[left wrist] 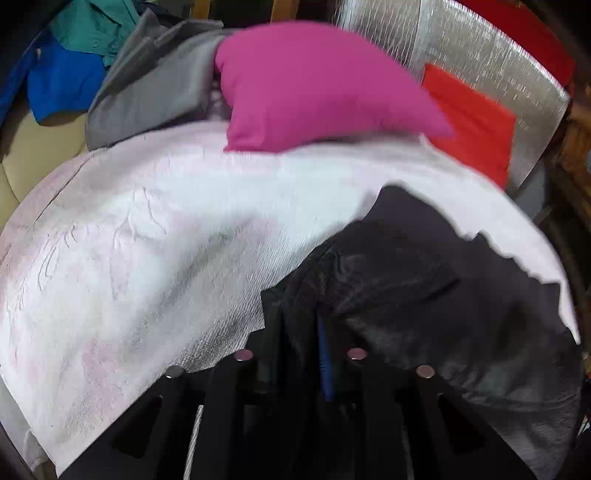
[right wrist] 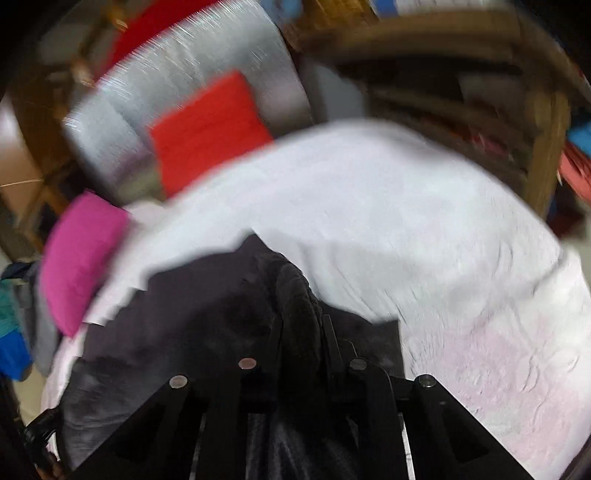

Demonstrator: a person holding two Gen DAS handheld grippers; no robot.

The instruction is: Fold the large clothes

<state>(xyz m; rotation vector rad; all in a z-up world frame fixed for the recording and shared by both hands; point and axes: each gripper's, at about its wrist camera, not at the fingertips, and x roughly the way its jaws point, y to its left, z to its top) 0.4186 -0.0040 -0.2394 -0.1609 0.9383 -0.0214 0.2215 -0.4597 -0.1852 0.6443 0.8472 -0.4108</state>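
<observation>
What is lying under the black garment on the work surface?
Under the black garment lies a white, pink-tinged towel-like cloth, showing on both sides and beyond it. Whatever lies beneath that cloth stays covered. Both grippers pinch the garment's near edge, hiding what is directly below it.

I count one black garment (left wrist: 424,280) at six o'clock, one white cover (left wrist: 155,236) under it, one pink cushion (left wrist: 314,88) at twelve, one red cushion (left wrist: 472,118) at two, one grey garment (left wrist: 155,85), one blue garment (left wrist: 62,81) and one teal garment (left wrist: 96,29) at ten.
</observation>
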